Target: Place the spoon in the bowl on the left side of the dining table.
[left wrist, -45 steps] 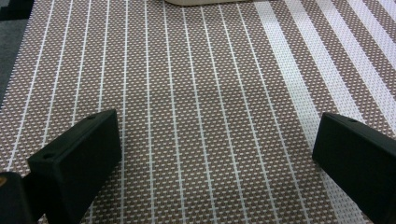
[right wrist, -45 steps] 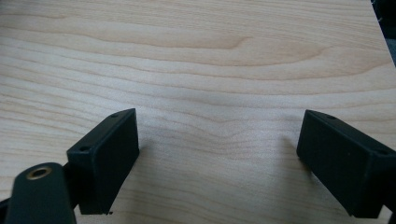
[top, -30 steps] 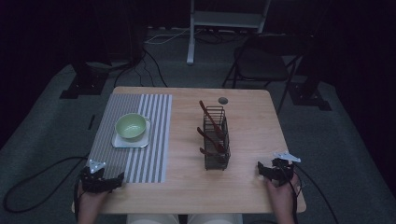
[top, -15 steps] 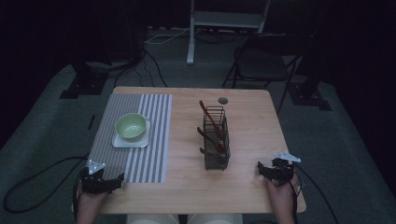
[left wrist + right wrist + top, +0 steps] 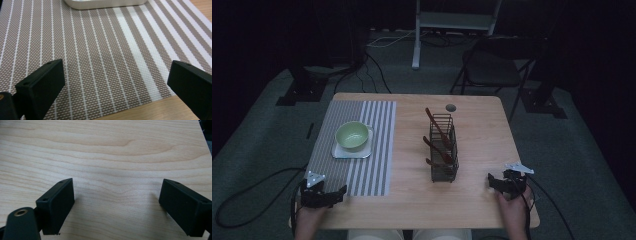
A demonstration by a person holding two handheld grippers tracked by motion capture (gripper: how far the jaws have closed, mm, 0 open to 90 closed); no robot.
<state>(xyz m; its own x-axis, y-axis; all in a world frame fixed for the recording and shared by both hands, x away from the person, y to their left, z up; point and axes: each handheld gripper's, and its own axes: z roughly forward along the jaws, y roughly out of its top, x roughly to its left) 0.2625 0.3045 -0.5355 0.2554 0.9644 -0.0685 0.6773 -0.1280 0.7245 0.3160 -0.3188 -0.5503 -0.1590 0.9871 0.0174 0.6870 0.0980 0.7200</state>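
Still no shift: both claws (left (image 5: 343, 190), right (image 5: 490, 181)) wide apart.

Bowl: a pale green round bowl (image 5: 352, 135) sat on a white square plate (image 5: 343, 152), ahead of the left gripper (image 5: 339, 194).
Caddy: a black wire caddy (image 5: 443, 172) held brown wooden utensils (image 5: 438, 131), ahead and left of the right gripper (image 5: 490, 182).
Chair: a black folding chair (image 5: 492, 70) stood far beyond both.

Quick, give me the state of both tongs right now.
Left tongs: open, holding nothing, over the striped mat.
Right tongs: open, holding nothing, over the bare table.
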